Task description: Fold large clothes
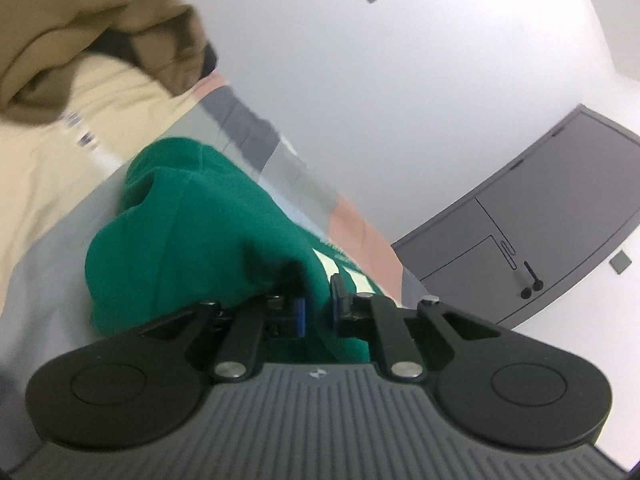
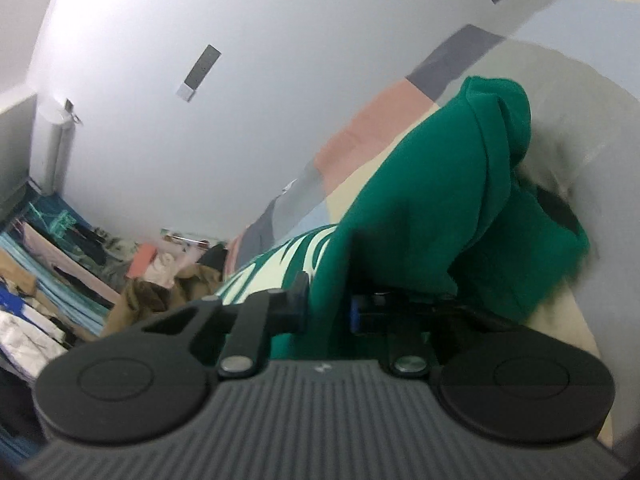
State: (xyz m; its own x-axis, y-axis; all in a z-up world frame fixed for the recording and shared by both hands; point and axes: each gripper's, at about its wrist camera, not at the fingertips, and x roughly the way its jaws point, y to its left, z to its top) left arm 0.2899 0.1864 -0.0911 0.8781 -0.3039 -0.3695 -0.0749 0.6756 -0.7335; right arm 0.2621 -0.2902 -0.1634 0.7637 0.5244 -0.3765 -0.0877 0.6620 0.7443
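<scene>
A green sweatshirt (image 1: 192, 232) with a pale print lies bunched on a bed with a patchwork cover (image 1: 352, 224). My left gripper (image 1: 318, 308) is shut on a fold of the green cloth, which runs between its blue pads. In the right wrist view the same green sweatshirt (image 2: 432, 208) hangs over my right gripper (image 2: 328, 304), which is shut on another part of it. Its pale print (image 2: 280, 260) shows to the left of the fingers. The cloth hides the fingertips of both grippers.
A brown garment (image 1: 80, 32) and a cream one (image 1: 48, 152) lie beyond the green one. A grey door (image 1: 540, 220) stands in the white wall. A heap of mixed clothes (image 2: 60, 288) lies beside the bed, with a pale cloth (image 2: 560, 128) at right.
</scene>
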